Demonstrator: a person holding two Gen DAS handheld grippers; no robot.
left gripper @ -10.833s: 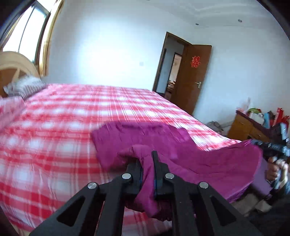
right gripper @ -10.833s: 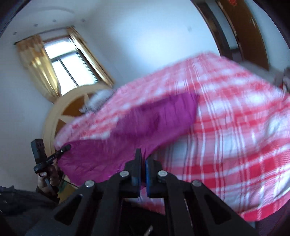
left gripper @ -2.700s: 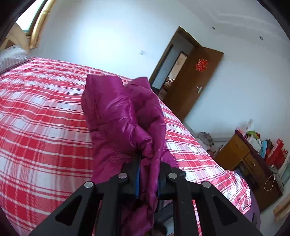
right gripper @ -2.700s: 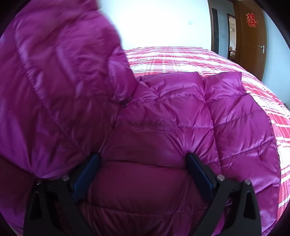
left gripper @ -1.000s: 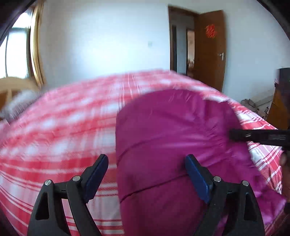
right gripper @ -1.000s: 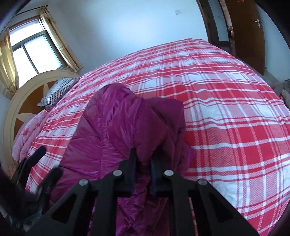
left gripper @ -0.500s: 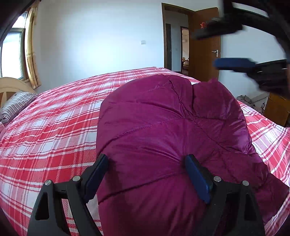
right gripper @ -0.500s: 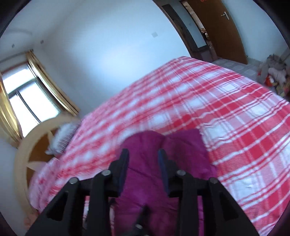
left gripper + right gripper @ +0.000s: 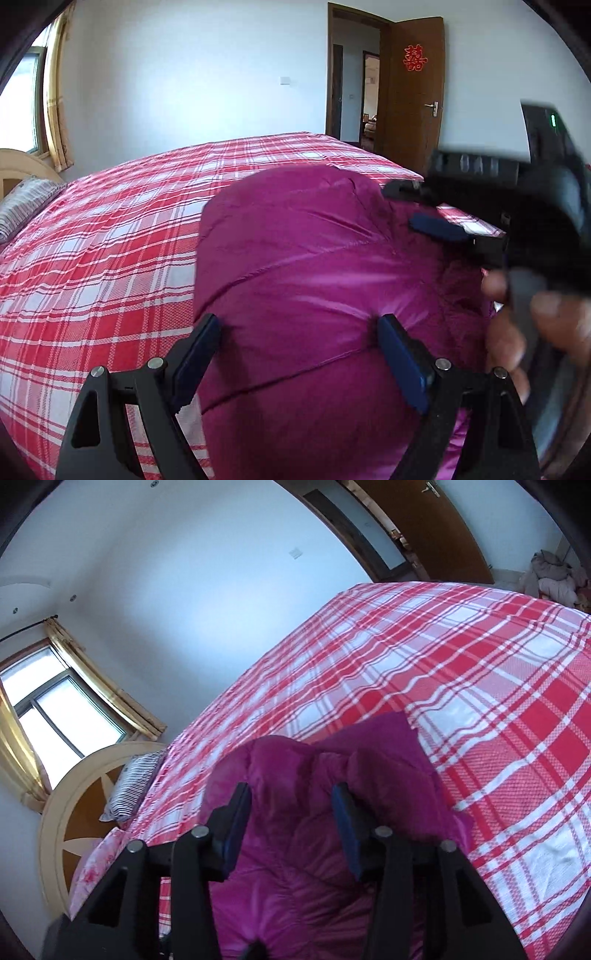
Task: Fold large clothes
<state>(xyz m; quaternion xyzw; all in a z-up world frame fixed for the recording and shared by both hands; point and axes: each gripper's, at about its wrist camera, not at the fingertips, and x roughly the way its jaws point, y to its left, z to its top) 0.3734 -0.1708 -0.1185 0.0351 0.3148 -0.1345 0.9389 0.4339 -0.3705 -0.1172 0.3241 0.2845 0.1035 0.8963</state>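
Right gripper [image 9: 291, 812] now over jacket [image 9: 295, 266]

a magenta quilted down jacket [image 9: 314, 280] with a satin sheen lies on a bed [image 9: 110, 236] covered in red, pink and white plaid. the left tongs [image 9: 295, 354] are black with dark blue pads [image 9: 400, 365]; the right tongs [image 9: 291, 816] show the same black frame and blue pads [image 9: 345, 823]. a grey-and-white striped pillow [image 9: 129, 786] sits by a cream and orange-brown headboard [image 9: 70, 819]. golden-yellow curtains [image 9: 99, 686] frame the window. walls are white. the brown wooden door [image 9: 415, 96] carries a red paper character [image 9: 414, 58].
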